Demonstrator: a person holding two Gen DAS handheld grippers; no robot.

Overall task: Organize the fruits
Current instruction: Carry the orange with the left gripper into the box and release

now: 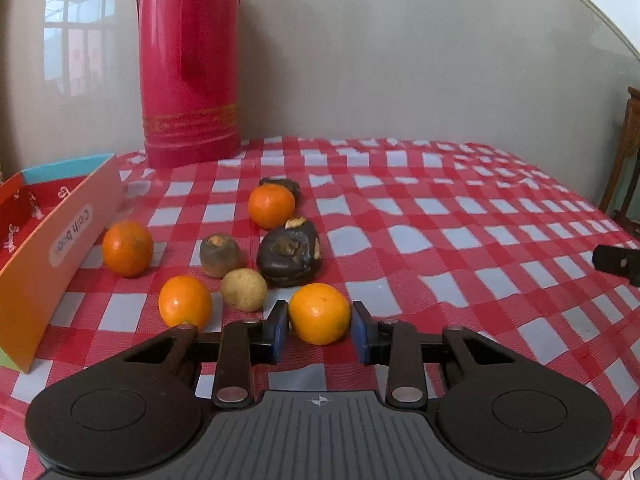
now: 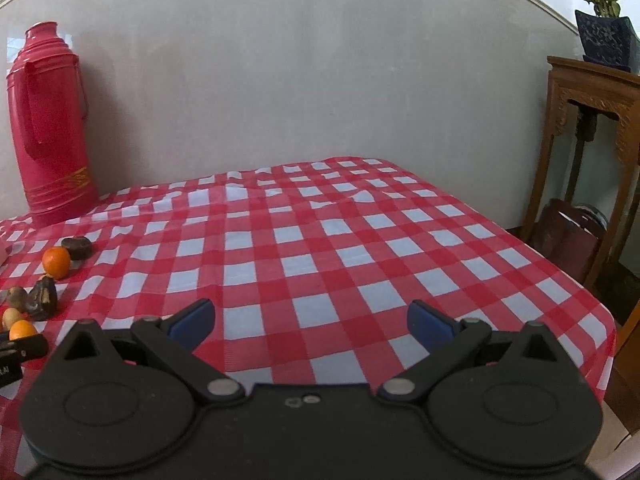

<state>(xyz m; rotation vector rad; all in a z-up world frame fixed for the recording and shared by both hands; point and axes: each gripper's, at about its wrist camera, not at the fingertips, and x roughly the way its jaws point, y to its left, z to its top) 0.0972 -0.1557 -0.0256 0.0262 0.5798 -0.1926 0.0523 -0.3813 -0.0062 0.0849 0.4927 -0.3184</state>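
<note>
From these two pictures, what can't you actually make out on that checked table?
- The box: the left wrist view's left edge cuts it off; its near wall hides what lies inside.
- Its label: blurred and upside down, unreadable.
- The far dark fruit: an orange covers most of it.
- The orange between the left fingers: whether both pads truly press it is unclear.
- The yellowish fruit: too small in the right wrist view to identify.

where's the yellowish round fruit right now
In the left wrist view, the yellowish fruit lies on the checked tablecloth, left of centre, between two oranges and just before the dark fruit.
</note>
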